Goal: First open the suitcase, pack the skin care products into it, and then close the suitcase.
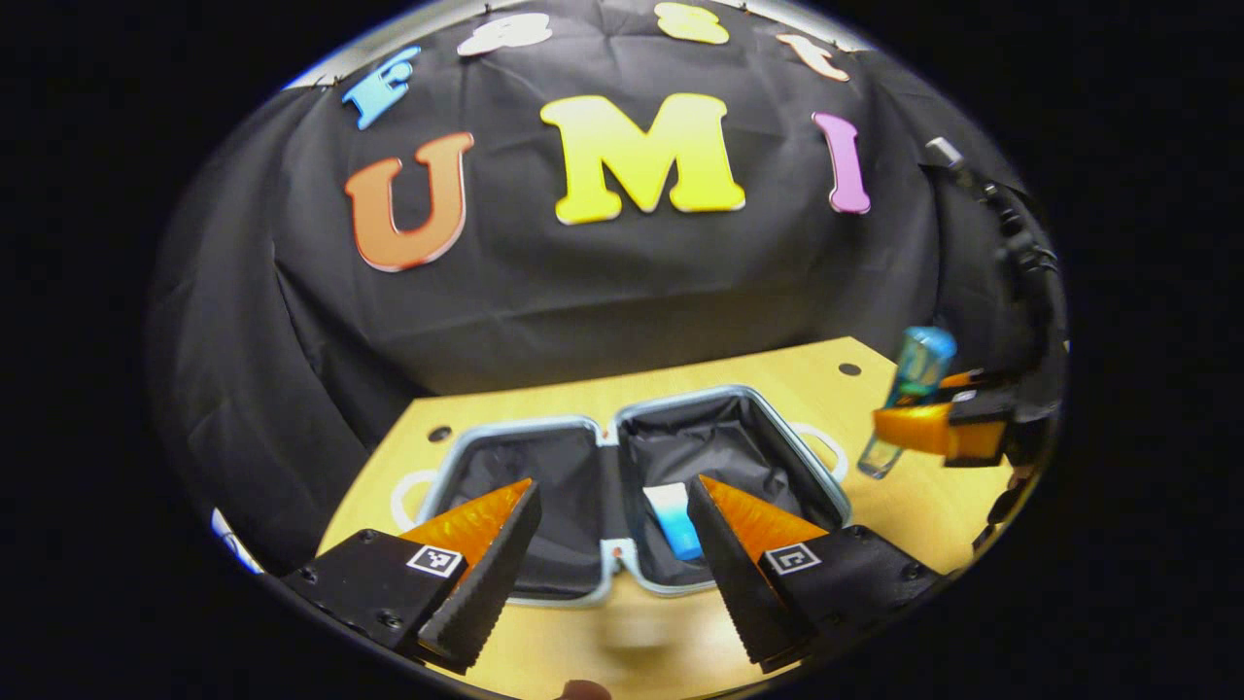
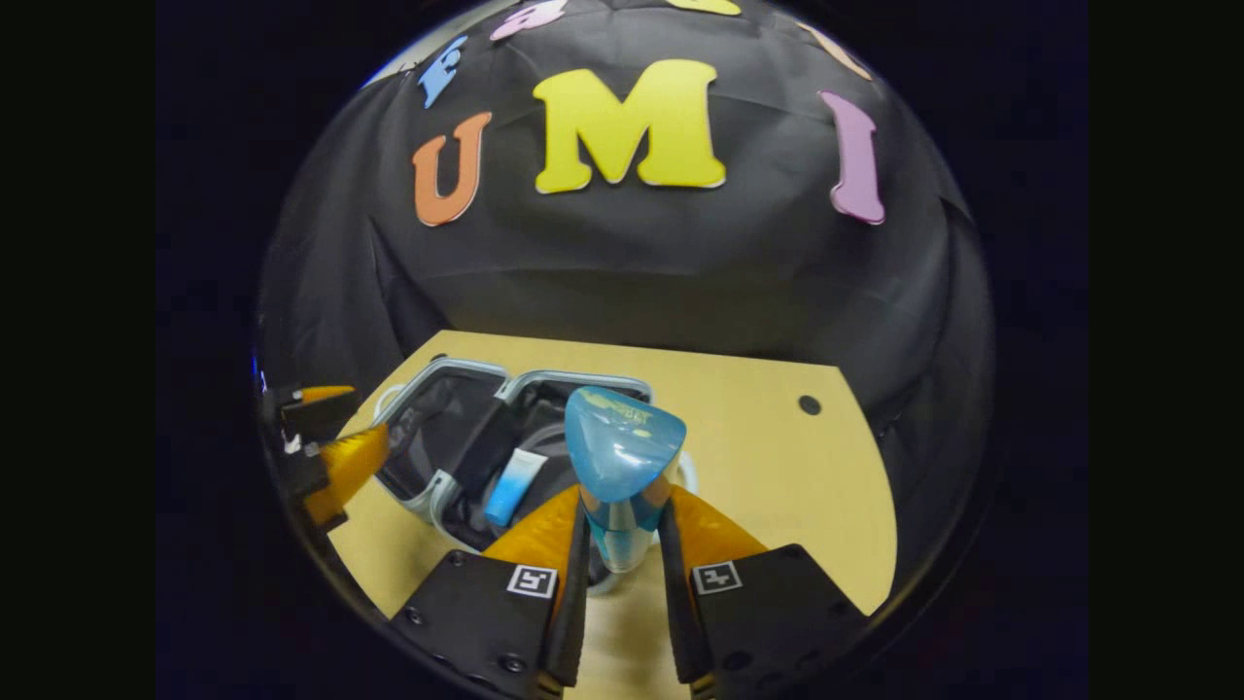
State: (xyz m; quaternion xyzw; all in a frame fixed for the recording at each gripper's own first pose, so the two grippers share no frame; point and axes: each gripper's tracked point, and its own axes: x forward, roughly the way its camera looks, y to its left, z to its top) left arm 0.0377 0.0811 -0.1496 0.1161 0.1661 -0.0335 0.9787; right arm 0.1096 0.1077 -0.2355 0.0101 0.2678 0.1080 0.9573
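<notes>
A small light-blue suitcase (image 1: 622,433) lies open flat on the wooden table, both halves lined in black cloth; it also appears at the left in the right gripper view as the suitcase (image 2: 457,389). A white-and-blue tube (image 1: 675,520) lies in its right half, also seen as the tube (image 2: 513,486). My left gripper (image 1: 612,520) hangs open just above the near rim of the case. My right gripper (image 2: 622,530) is shut on a blue-capped clear bottle (image 2: 622,457), held upright above the table to the right of the case. The left gripper view shows that bottle (image 1: 914,374) at far right.
The wooden table (image 2: 768,467) has small round holes near its far corners. Black cloth walls stand close behind the table. White ring marks on the tabletop flank the case (image 1: 408,496). A fingertip shows at the bottom edge of the left gripper view.
</notes>
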